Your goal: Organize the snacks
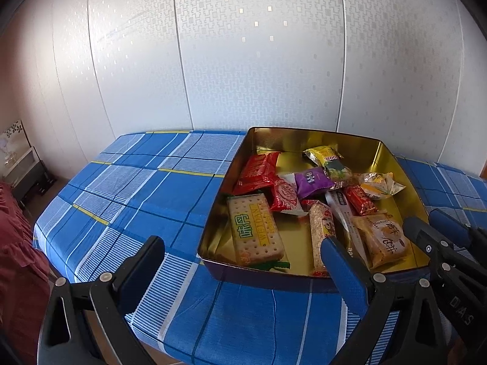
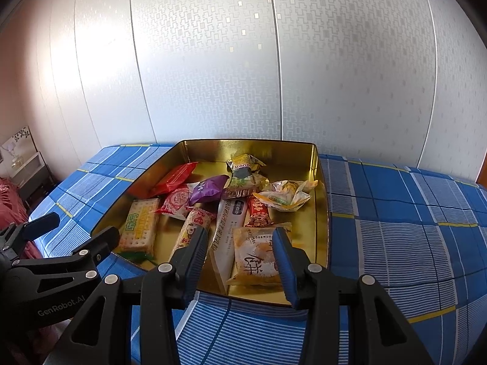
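We see the gold tin [image 1: 213,231] sitting on the blue plaid counter [image 1: 146,182], with the snacks [image 1: 304,188] piled inside it. Our left tongs [image 1: 240,252] gape wide and empty before its near left corner. Our right tongs [image 2: 240,246] hover partly open over its near edge, gripping nothing.

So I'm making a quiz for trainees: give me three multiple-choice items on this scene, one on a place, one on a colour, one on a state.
1. Where are the snacks?
A in the tin
B on the cloth
C on the floor

2. What colour is the small packet in the middle?
A purple
B black
C pink

3. What is the right gripper doing?
A clamping a packet
B open and holding nothing
C out of view

A: all the packets lie inside the gold tin.
A: the purple packet lies among red ones.
B: the right gripper hovers over the tin's near edge with nothing between its fingers.
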